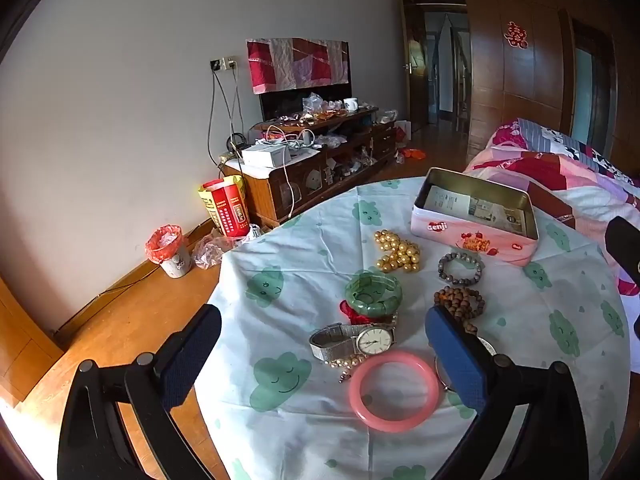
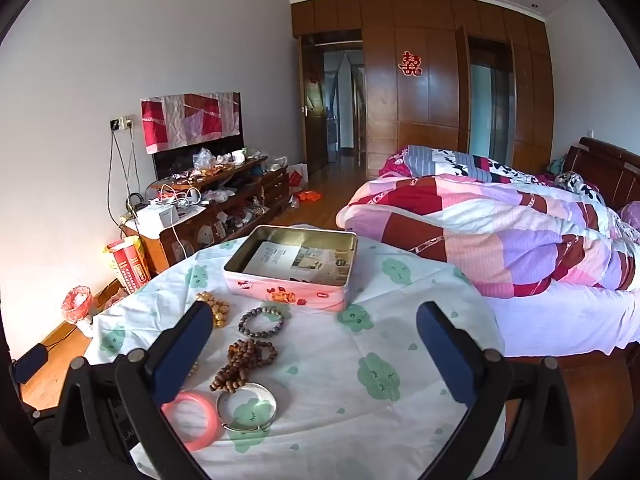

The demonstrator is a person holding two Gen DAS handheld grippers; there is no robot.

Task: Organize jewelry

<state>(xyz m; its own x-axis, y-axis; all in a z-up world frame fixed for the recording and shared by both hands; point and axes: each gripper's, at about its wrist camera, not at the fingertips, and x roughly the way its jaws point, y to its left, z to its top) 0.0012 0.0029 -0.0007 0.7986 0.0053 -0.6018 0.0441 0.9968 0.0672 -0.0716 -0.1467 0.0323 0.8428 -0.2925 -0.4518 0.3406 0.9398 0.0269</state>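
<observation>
- The left gripper (image 1: 323, 350) is spread wide and holds nothing; it hangs above the near part of the round table (image 1: 280, 312), over the watch and the pink bangle
- The right gripper (image 2: 314, 338) is also spread wide and empty, above the cloud-print cloth (image 2: 360, 400), to the right of most jewelry
- The silver watch (image 1: 354, 340) lies between the left fingers, and the pink bangle (image 1: 394, 390) lies just in front of it, near the right finger (image 1: 456, 360)
- The green bangle (image 1: 373, 294) rests just behind the watch, with something red under it
- The gold beads (image 1: 398, 251), the grey bead bracelet (image 1: 460, 269) and the brown bead string (image 1: 460, 303) lie further back
- A thin silver bangle (image 2: 246, 406) lies beside the pink one, touching the brown beads
- The open pink tin (image 1: 476, 216) stands behind all the jewelry, with only paper inside
</observation>
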